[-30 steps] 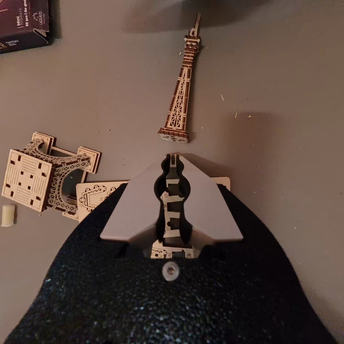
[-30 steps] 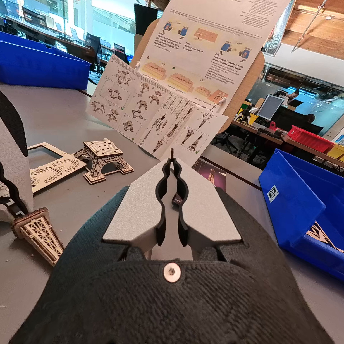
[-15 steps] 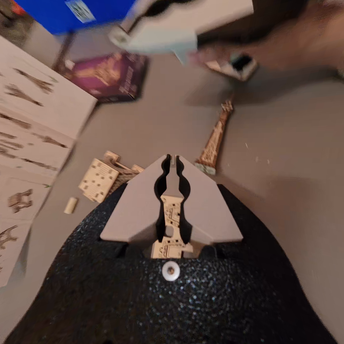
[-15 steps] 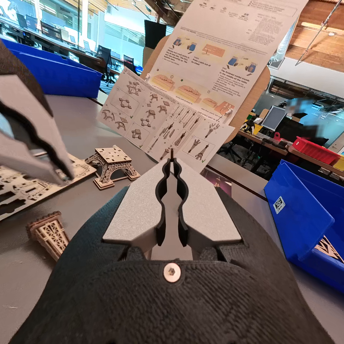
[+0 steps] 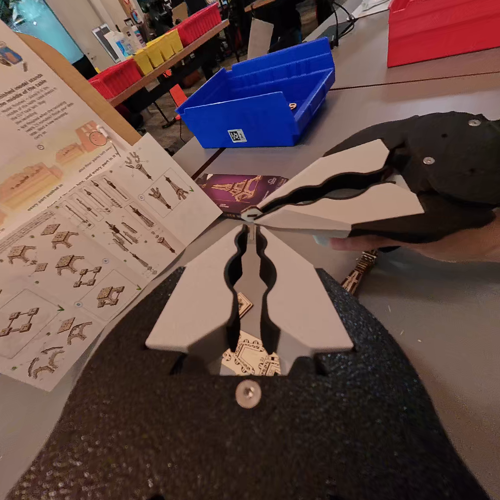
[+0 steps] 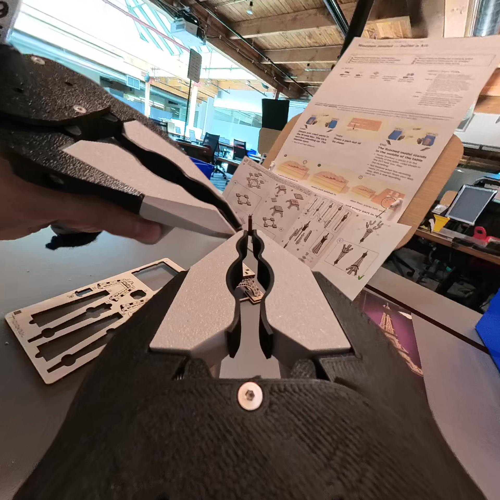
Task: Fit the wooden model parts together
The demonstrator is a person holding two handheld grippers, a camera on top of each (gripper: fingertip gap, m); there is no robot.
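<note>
Left wrist view: both grippers' tips meet above the table, left gripper (image 5: 250, 233) and right gripper (image 5: 250, 214) each pinching a small wooden piece (image 5: 249, 213).

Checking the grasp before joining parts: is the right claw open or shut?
Shut: the right claw closes at its tips on a thin wooden part that pokes out beyond them.

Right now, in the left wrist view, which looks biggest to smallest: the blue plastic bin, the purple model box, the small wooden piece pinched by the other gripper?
1. Blue plastic bin.
2. Purple model box.
3. Small wooden piece, pinched in the right gripper.

The bin sits farthest away, so it truly is largest.
</note>
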